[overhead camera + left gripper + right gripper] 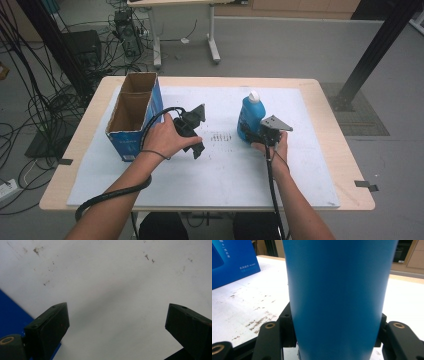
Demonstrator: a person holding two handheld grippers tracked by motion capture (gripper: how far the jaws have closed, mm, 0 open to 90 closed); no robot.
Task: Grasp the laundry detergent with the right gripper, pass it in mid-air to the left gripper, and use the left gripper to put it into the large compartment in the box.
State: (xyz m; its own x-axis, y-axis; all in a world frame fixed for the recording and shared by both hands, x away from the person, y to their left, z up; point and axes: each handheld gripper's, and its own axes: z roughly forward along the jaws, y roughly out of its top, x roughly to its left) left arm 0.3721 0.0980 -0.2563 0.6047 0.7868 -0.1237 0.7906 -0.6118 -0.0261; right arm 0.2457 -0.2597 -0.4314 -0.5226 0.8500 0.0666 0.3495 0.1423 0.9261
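The tall blue plastic bottle with a white cap (249,116) stands upright on the desk (320,140), right of middle. The right tongs (261,134) pinch its sides (from the near side). The left tongs (196,135) are spread wide and hold nothing, beside the open blue cardboard box (134,116) at the left.

Bare forearms, black blocky jaws with brass-ringed screw holes, thick black cable (107,197), grey three-cornered plate (275,123).

One blue bottle (249,119), one open cardboard box (134,115) with seemingly two compartments, two hand-held grippers on one bench (325,150).
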